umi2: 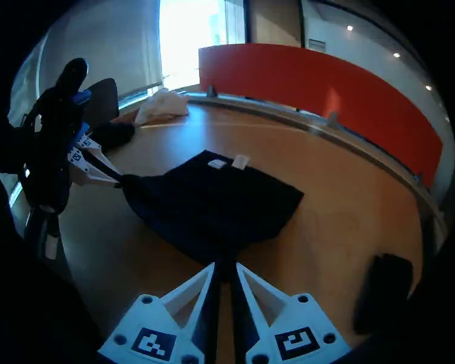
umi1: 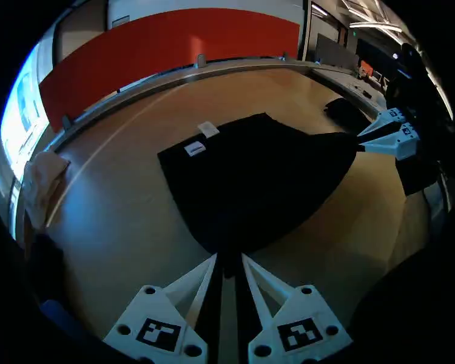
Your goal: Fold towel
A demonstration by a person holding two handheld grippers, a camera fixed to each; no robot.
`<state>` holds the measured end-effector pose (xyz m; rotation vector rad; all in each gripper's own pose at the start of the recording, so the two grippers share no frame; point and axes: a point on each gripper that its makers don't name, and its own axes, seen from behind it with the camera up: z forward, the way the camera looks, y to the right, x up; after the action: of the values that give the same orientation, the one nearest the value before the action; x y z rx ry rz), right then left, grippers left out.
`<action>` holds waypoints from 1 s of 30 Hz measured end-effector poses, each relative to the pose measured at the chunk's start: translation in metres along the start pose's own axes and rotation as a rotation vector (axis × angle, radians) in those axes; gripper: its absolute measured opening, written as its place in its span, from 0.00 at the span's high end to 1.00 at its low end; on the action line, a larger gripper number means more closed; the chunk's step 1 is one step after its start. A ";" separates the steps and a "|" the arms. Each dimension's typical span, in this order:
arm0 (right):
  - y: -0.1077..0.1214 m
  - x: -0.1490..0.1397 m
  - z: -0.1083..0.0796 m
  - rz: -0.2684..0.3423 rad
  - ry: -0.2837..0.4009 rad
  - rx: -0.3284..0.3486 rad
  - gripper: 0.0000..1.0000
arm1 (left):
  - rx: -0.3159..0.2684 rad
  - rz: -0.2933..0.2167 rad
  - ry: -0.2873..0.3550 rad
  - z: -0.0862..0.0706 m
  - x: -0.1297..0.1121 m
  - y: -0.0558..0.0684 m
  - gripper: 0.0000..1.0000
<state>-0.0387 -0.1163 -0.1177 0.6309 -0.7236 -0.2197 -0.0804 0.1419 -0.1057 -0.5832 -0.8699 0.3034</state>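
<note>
- The step in hand looks like the lift-and-carry of a fold: each gripper has hold of one near corner of the towel (umi1: 258, 176), and the far edge lies flat on the table (umi1: 124, 200).
- The left gripper (umi1: 229, 267) has its fingers drawn close together, with the dark cloth tapering up into the narrow gap between them; I judge it pinched on that corner.
- The right gripper (umi2: 225, 270) shows the same: fingers nearly together, and a point of cloth runs in between them.
- In the left gripper view the right gripper is seen far to the right, with the towel pulled out to a peak at its tips.
- The towel is dark, lies about mid-table, and is raised at both held corners, so it sags between them. Two small white tags (umi1: 208, 128) sit at its far edge.
- The next move probably calls for carrying both corners together toward that far edge, level and at one pace, then lowering them so the edges meet.
- The table is pale brown wood, smooth and broad. A light cloth heap (umi2: 162, 104) rests near its far left edge, and a small dark object (umi2: 385, 291) lies at the right.
- Beyond the table stands a long red partition (umi2: 324, 91), with a bright window (umi2: 191, 36) beside it.
</note>
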 end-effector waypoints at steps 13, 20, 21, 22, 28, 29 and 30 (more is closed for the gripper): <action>-0.008 0.021 -0.037 0.003 0.021 0.001 0.91 | -0.016 -0.002 -0.004 -0.039 0.013 0.011 0.87; -0.008 0.019 -0.051 0.012 0.008 -0.004 0.91 | -0.055 -0.021 -0.011 -0.060 0.014 0.025 0.87; -0.009 0.020 -0.053 0.014 0.008 -0.003 0.91 | -0.058 -0.023 -0.012 -0.062 0.014 0.027 0.87; -0.009 0.020 -0.054 0.016 0.008 -0.002 0.91 | -0.061 -0.024 -0.014 -0.064 0.013 0.028 0.87; -0.011 0.022 -0.062 0.021 0.010 -0.002 0.91 | -0.070 -0.037 -0.014 -0.072 0.013 0.034 0.87; -0.011 0.021 -0.063 0.020 0.009 -0.002 0.91 | -0.071 -0.040 -0.013 -0.074 0.013 0.035 0.87; -0.011 0.021 -0.063 0.019 0.008 -0.002 0.91 | -0.072 -0.042 -0.012 -0.075 0.013 0.036 0.87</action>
<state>0.0199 -0.1046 -0.1494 0.6230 -0.7208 -0.2004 -0.0140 0.1507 -0.1562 -0.6297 -0.9062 0.2380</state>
